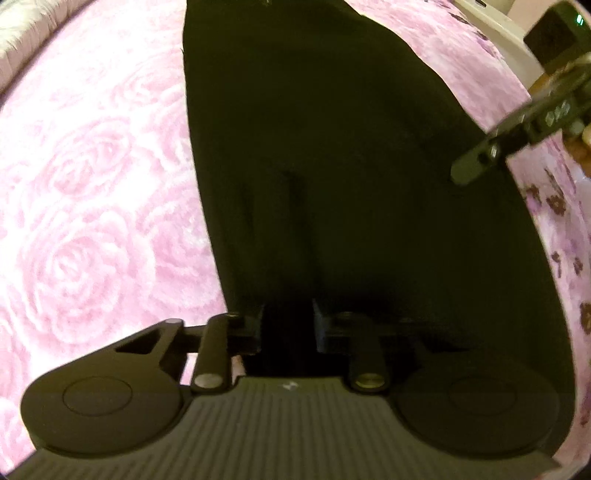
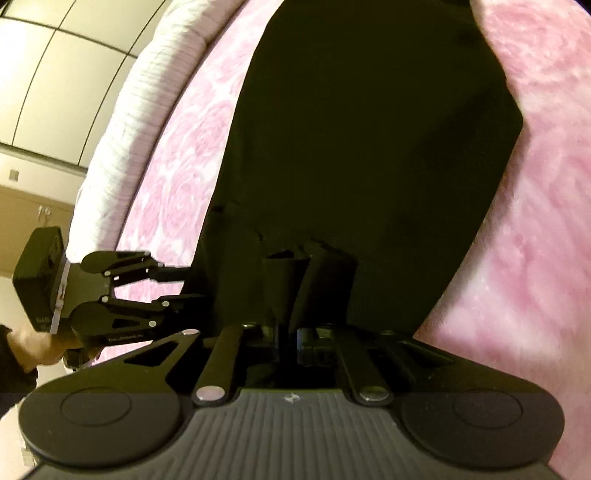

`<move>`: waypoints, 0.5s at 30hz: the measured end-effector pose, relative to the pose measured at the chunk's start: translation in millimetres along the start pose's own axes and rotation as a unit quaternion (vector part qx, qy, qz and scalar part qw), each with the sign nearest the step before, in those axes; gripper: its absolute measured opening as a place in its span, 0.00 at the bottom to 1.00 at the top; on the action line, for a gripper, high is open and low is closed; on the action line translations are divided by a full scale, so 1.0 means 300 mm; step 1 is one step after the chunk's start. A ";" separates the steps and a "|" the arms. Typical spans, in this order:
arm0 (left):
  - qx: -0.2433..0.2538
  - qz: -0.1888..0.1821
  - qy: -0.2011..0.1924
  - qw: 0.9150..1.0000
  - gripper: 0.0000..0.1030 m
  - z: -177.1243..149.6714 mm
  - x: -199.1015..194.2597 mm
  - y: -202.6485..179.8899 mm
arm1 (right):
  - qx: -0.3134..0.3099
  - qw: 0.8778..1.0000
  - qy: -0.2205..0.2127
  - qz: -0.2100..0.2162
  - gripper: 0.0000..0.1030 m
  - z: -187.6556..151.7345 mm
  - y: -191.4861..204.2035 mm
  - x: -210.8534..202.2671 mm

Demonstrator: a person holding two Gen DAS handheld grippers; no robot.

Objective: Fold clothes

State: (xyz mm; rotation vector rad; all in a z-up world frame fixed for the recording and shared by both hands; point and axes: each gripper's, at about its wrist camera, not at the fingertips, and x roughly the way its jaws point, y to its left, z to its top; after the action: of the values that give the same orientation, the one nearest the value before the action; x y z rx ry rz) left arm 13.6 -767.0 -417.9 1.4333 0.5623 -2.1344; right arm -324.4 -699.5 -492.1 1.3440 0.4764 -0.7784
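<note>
A black garment (image 1: 332,166) lies stretched out lengthwise on a pink rose-patterned blanket (image 1: 92,203); it also shows in the right wrist view (image 2: 369,147). My left gripper (image 1: 287,325) is at the garment's near edge with black cloth between its jaws. My right gripper (image 2: 308,273) is shut on the near edge of the garment, its fingers close together with a fold of cloth pinched. The right gripper's body shows at the right of the left wrist view (image 1: 517,136); the left gripper shows at the left of the right wrist view (image 2: 122,291), reaching into the garment's edge.
The pink blanket (image 2: 535,221) covers a bed with a white mattress edge (image 2: 129,129). A tiled wall (image 2: 55,55) is beyond the bed. A white object (image 1: 498,22) stands past the bed's far right corner.
</note>
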 end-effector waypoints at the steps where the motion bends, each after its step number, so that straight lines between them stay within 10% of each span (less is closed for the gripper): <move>1: 0.000 0.005 -0.004 1.000 0.18 -0.003 -0.006 0.004 | -0.012 1.000 -0.009 0.004 0.03 0.007 0.015 -0.013; 15: -0.038 0.017 -0.027 0.999 0.16 -0.021 -0.044 0.049 | -0.070 0.997 -0.034 -0.006 0.01 0.020 0.009 -0.063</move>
State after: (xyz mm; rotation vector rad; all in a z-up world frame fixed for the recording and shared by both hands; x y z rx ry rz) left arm 31.3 -772.5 -408.7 1.3298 0.5887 -2.0967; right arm -335.9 -701.1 -475.6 1.1825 0.4776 -0.7844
